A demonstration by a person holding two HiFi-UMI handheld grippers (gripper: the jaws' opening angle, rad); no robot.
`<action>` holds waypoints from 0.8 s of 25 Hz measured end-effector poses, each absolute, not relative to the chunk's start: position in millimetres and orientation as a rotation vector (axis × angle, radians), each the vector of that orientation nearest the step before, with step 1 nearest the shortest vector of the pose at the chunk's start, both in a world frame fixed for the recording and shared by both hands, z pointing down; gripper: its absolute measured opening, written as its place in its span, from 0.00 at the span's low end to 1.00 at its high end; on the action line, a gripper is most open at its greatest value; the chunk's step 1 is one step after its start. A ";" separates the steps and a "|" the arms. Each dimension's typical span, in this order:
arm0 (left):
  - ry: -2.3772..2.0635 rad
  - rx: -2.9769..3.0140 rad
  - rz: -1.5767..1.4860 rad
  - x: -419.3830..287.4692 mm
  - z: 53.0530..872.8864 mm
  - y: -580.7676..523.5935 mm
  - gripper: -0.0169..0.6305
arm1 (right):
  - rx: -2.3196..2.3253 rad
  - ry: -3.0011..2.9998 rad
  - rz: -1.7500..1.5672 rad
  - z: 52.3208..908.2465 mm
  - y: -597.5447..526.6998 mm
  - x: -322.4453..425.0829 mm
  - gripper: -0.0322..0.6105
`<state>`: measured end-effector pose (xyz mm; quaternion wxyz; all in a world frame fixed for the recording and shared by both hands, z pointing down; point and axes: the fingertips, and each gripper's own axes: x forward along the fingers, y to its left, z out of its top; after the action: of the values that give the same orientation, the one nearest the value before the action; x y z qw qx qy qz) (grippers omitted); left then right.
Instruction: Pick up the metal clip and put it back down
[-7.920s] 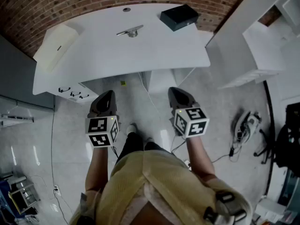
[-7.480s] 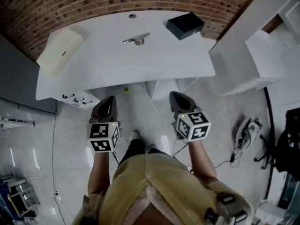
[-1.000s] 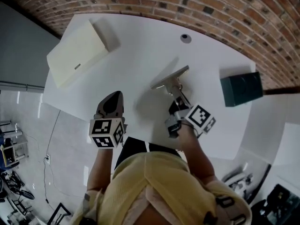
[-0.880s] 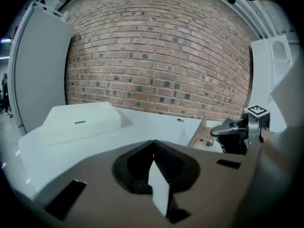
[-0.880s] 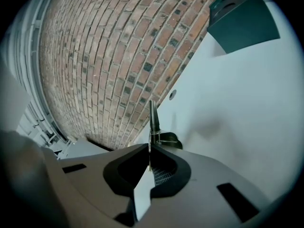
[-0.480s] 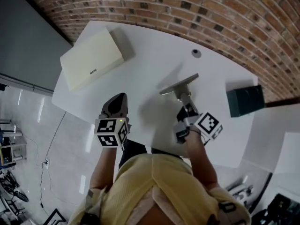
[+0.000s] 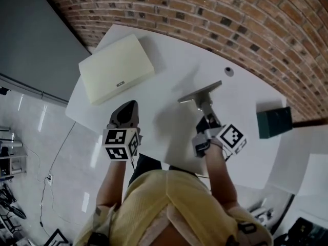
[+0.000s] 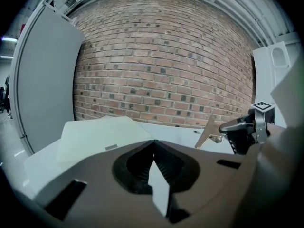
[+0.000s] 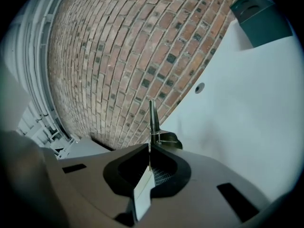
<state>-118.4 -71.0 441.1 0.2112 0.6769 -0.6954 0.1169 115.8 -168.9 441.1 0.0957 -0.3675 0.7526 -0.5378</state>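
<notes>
The metal clip [image 7: 201, 93] is a flat silver plate on a short stem. My right gripper [image 7: 206, 119] is shut on that stem and holds it above the white table [image 7: 169, 122], where its shadow falls to the left. In the right gripper view the clip [image 9: 153, 120] stands edge-on just past the closed jaws. The left gripper view shows the clip [image 8: 207, 133] tilted, with the right gripper [image 8: 240, 129] behind it. My left gripper [image 7: 127, 109] is shut and holds nothing, over the table's near left part.
A cream flat box [image 7: 116, 68] lies at the table's far left. A dark box [image 7: 274, 122] sits near the right edge, and a round cable hole [image 7: 228, 71] is near the back. A brick wall [image 7: 215, 14] runs behind the table.
The right gripper still holds the clip, which now sits nearer the cable hole with its shadow set off to the left. The head view has shifted. The left gripper has hardly moved.
</notes>
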 end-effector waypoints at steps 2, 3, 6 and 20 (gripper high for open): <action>-1.944 1.870 0.327 -137.4 440.1 -68.5 0.03 | -1.077 2.251 -1.586 438.3 -170.1 97.1 0.06; -1.950 1.864 0.328 -147.0 439.2 -67.3 0.03 | -1.068 2.265 -1.580 436.6 -170.8 87.0 0.06; -1.972 1.850 0.327 -174.7 436.5 -65.7 0.03 | -1.003 2.281 -1.583 429.5 -172.2 52.0 0.06; -2.035 1.807 0.297 -295.0 439.2 -72.5 0.03 | -0.947 2.396 -1.573 414.6 -190.0 -84.2 0.06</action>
<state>-295.0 -72.5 439.2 0.2007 0.6466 -0.7282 0.1065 -84.2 -190.0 414.6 0.0614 -0.3131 0.7923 -0.5201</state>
